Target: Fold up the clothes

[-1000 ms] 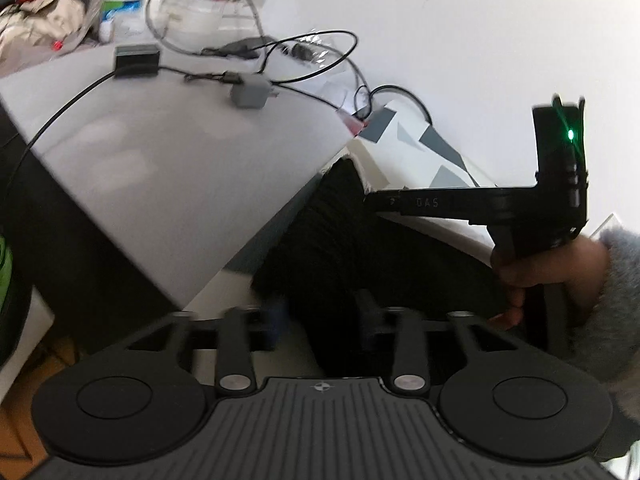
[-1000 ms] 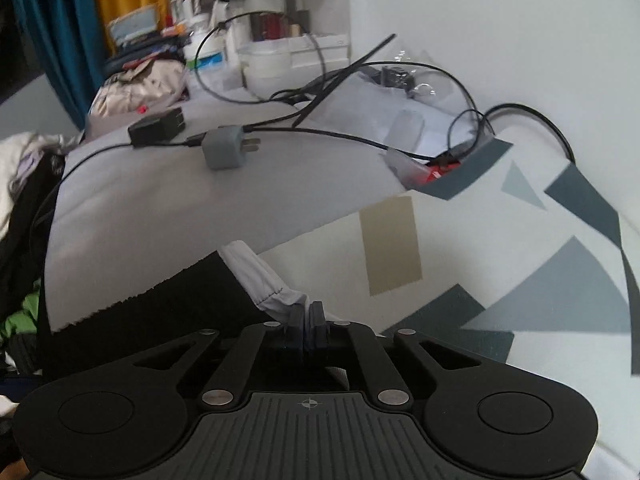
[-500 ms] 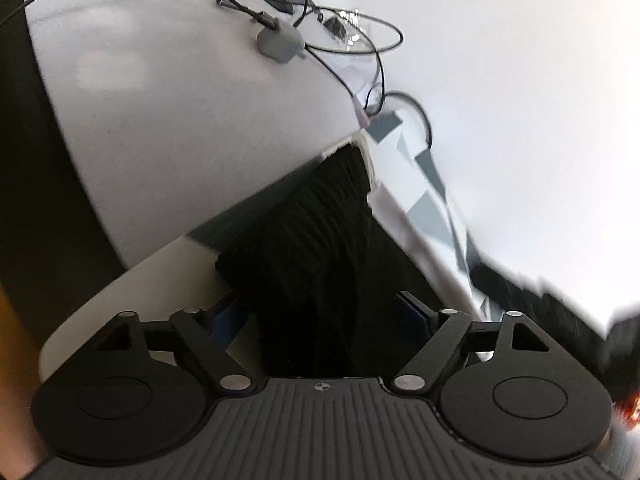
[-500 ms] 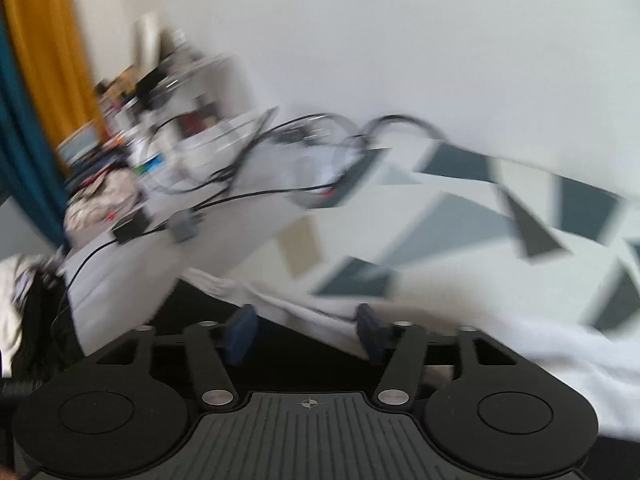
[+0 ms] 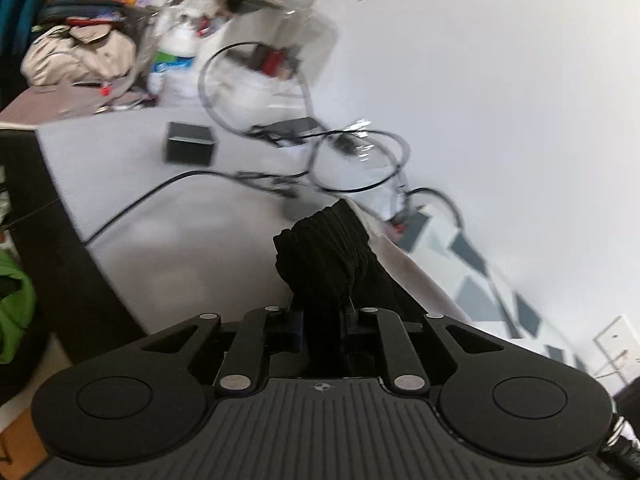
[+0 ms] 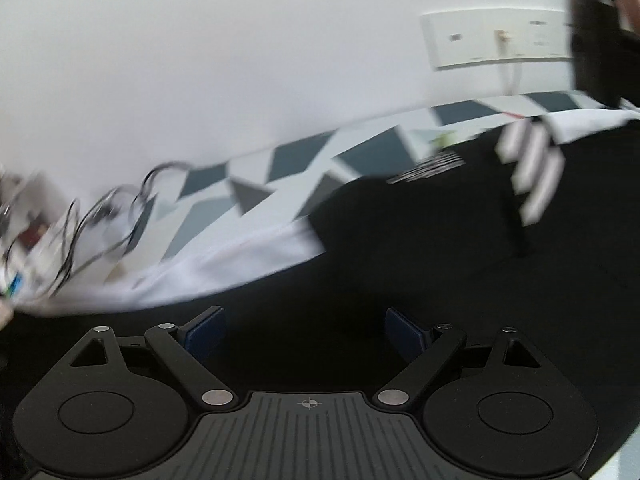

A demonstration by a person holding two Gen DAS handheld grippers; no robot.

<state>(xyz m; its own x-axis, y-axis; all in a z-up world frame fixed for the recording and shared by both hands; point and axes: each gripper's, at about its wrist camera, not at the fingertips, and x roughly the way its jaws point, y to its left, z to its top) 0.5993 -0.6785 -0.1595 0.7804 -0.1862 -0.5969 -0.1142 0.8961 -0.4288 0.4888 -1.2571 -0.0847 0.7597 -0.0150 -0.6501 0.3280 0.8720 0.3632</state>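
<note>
Your left gripper has just been closing and now pinches a bunched fold of the black garment, lifted off the grey surface. Your right gripper has just been opening; nothing sits between its fingers, black cloth lies below it. So the grab has likely swapped hands: left carries the next fold. A second ago the right was clamped on a pale hem and the left stood wide over flat fabric; since then the right swung to the striped end by the patterned sheet.
</note>
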